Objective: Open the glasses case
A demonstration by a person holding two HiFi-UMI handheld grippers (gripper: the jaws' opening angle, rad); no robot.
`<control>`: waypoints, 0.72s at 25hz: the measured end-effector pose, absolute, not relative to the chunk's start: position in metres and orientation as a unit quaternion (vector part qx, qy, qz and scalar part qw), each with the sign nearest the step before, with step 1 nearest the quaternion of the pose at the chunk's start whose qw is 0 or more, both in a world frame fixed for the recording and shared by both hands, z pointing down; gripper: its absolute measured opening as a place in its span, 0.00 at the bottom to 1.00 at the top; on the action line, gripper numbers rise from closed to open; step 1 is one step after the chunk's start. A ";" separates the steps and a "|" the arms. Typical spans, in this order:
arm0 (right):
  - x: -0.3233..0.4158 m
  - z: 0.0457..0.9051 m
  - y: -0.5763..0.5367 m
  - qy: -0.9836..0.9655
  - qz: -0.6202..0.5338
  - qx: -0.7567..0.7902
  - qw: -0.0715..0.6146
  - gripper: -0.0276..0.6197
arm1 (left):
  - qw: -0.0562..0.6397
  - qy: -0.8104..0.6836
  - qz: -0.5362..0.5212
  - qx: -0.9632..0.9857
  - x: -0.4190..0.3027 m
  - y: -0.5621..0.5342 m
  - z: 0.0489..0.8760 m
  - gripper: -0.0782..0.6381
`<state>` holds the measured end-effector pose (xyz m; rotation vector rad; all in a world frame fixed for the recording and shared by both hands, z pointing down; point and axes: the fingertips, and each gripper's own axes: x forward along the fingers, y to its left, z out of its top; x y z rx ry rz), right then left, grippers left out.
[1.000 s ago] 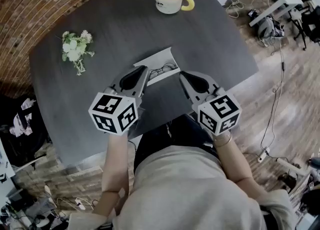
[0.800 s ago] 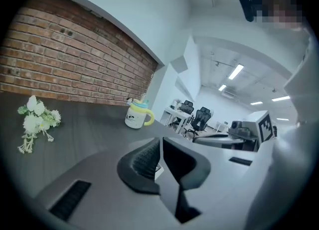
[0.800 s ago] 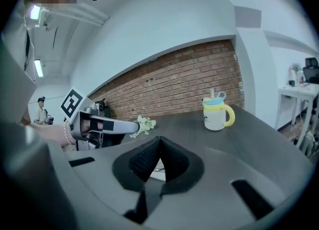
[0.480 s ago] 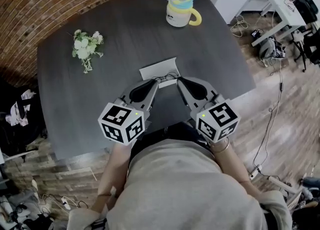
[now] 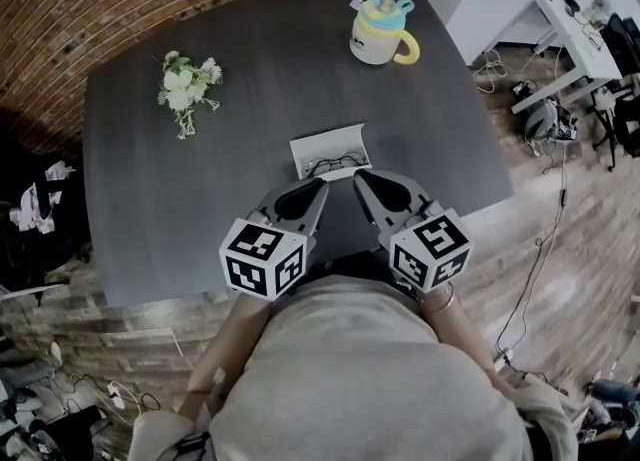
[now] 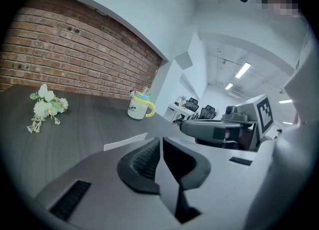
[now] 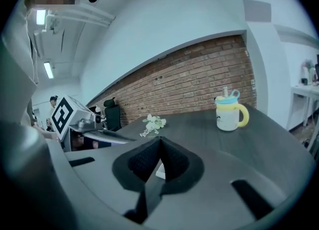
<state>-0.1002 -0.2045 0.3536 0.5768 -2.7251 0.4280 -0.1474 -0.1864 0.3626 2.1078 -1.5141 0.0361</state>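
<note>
Over the last second I've drawn both claws back toward me. A moment ago their tips stood on either side of the glasses case [image 5: 330,152]; now they sit just short of its near edge, touching nothing. The left gripper [image 5: 318,187] has its jaws pressed together with nothing between them, and its own view shows the ribbed pads meeting. The right gripper [image 5: 361,178] is the same, closed up and empty, with only a sliver of the white case showing past its tips. The case itself lies on the dark table [image 5: 150,209], near the front edge and about midway across, well apart from the mug [image 5: 380,37] at the far side and the flowers [image 5: 188,84] off to the left. It lies open, its white inside facing up and a pair of glasses [image 5: 333,162] showing in it, and it looks the same as it did a second ago. To me that means the opening is done — I'm only clearing away, and no further grip seems called for.
</note>
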 end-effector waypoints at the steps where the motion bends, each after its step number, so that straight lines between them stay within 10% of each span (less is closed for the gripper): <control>1: -0.101 0.356 -0.203 -0.954 0.154 0.200 0.163 0.05 | 0.271 -0.563 0.014 0.780 -0.148 -0.185 0.364 0.16; 18: -0.091 0.368 -0.185 -0.949 0.192 0.188 0.165 0.05 | 0.289 -0.562 0.016 0.775 -0.144 -0.176 0.372 0.16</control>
